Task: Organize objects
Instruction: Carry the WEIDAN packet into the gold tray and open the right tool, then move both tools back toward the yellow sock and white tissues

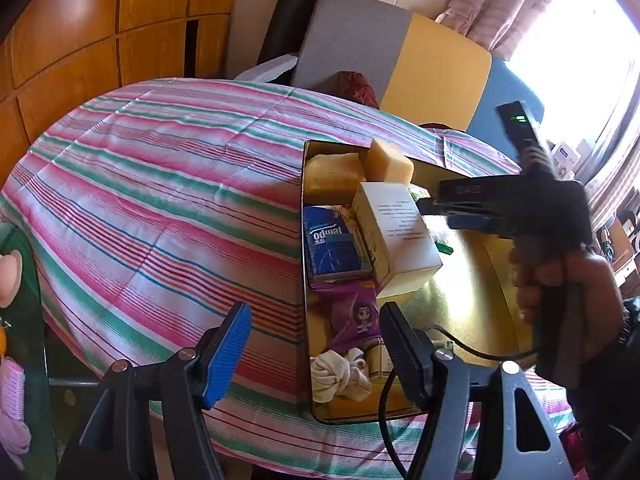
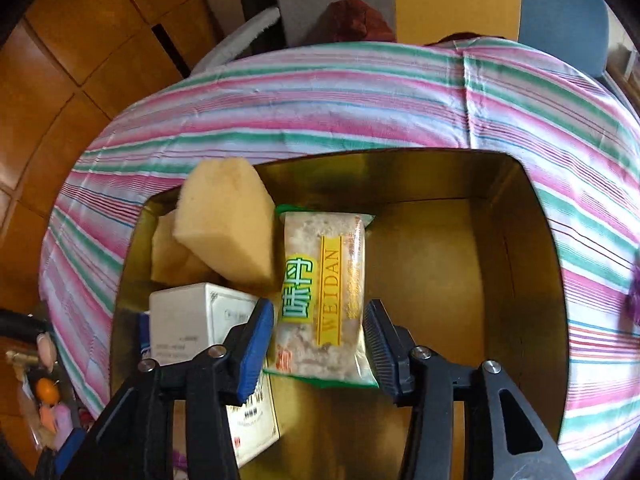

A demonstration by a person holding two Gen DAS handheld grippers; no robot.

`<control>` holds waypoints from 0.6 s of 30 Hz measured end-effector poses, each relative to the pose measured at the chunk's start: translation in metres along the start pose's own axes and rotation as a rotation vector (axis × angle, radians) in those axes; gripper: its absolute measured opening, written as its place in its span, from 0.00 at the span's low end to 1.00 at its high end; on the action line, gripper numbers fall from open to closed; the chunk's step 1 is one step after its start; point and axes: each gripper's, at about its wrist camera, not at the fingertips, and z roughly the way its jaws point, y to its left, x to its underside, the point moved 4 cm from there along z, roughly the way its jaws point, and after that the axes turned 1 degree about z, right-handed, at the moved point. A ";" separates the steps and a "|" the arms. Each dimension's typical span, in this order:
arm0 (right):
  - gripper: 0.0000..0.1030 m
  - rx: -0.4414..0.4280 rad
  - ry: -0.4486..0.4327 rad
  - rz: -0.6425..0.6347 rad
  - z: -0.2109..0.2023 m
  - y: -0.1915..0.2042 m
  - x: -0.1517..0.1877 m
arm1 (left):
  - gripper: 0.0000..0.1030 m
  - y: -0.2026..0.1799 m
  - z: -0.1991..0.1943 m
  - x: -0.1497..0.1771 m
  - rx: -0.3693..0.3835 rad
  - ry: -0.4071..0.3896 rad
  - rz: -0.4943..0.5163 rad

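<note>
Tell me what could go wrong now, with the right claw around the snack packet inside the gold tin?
1. The right claw straddles the snack packet; lifting out crookedly could drag it.
2. The upper sponge leans on another sponge and may topple if bumped.
3. The white box lies tilted over other items, so it may slide.

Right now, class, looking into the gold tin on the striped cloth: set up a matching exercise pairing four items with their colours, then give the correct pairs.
Items:
1. sponge
2. tissue pack
3. snack packet with the cartoon figure
4. knotted cloth

Colours:
A. purple
B. off-white
C. yellow
D. blue

Pairs: 1-C, 2-D, 3-A, 4-B
</note>
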 end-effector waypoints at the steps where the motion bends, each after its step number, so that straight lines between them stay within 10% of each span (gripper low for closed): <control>1: 0.58 -0.005 -0.017 0.000 -0.006 -0.003 0.001 | 0.65 -0.002 -0.001 0.000 -0.002 -0.005 0.007; 18: 0.88 0.054 -0.176 -0.003 -0.132 -0.120 0.061 | 0.65 -0.058 -0.024 0.002 0.008 -0.042 0.168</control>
